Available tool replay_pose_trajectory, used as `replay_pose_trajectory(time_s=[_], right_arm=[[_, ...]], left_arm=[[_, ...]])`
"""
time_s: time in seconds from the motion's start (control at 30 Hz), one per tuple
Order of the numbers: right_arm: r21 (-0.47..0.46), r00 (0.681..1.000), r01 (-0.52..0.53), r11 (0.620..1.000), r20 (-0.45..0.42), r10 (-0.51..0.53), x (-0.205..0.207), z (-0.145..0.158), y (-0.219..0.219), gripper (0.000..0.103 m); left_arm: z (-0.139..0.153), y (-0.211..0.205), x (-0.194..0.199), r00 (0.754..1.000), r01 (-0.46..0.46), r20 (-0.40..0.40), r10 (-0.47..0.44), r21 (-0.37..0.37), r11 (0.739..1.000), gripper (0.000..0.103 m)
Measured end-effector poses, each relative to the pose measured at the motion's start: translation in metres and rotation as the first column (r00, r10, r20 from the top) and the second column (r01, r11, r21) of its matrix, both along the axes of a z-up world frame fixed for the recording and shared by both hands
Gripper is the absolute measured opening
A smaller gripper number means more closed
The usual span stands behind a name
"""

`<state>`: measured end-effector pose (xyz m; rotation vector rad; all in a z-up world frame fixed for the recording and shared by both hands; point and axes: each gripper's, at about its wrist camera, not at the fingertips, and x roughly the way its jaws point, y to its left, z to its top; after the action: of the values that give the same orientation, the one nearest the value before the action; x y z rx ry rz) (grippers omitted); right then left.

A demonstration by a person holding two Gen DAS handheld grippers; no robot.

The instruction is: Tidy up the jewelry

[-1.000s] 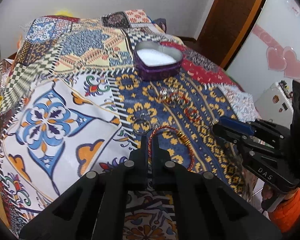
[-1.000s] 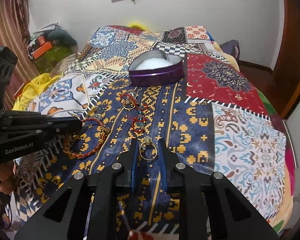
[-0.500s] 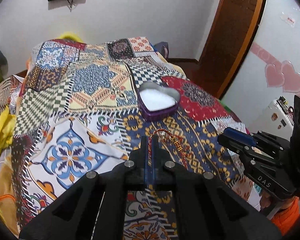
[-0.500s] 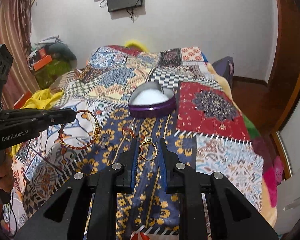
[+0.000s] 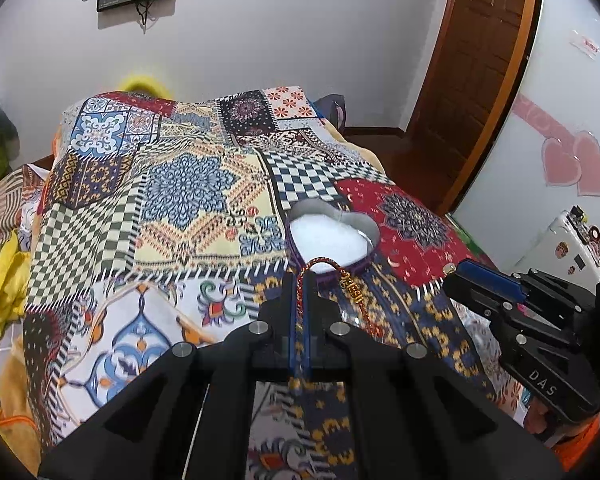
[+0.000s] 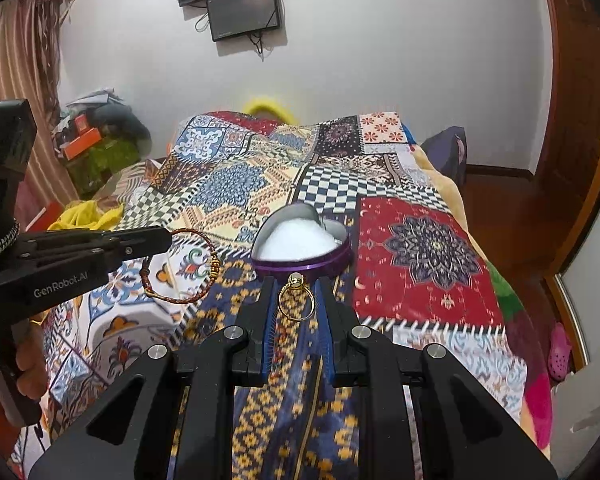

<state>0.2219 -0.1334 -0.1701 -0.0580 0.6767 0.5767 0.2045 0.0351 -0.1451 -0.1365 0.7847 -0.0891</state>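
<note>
My left gripper (image 5: pixel 299 276) is shut on a red and gold cord bracelet (image 5: pixel 350 288), held in the air above the bed; the bracelet also shows in the right wrist view (image 6: pixel 180 268) hanging from the left gripper (image 6: pixel 162 240). My right gripper (image 6: pixel 294 286) is shut on a gold ring (image 6: pixel 295 298) with a pale stone, also lifted. A purple heart-shaped box (image 6: pixel 302 244) with white padding lies open on the patchwork bedspread, just beyond both grippers; it shows in the left wrist view too (image 5: pixel 332 236). The right gripper (image 5: pixel 460 276) is at the right of that view.
The patchwork bedspread (image 6: pixel 420 248) covers the whole bed. Yellow cloth (image 6: pixel 84 216) and clutter lie left of the bed. A wooden door (image 5: pixel 472 80) and a white wall stand to the right. Two screens (image 6: pixel 244 0) hang on the far wall.
Both grippers have risen from the bedspread, the left carrying the bracelet and the right carrying the ring, and now sit closer to the heart box. Other jewelry on the bedspread has dropped out of view.
</note>
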Motion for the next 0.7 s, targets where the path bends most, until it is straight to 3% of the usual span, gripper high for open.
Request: replay_pose_trajectory(time_s=[0.7], right_arm=[[-0.034, 0.999, -0.03, 0.999, -0.017, 0.03, 0.063, -0.012, 0.023, 0.017]], left_arm=[[-0.018, -0.002, 0.085, 0.999, 0.025, -0.03, -0.024, 0.03, 0.999, 0.001]])
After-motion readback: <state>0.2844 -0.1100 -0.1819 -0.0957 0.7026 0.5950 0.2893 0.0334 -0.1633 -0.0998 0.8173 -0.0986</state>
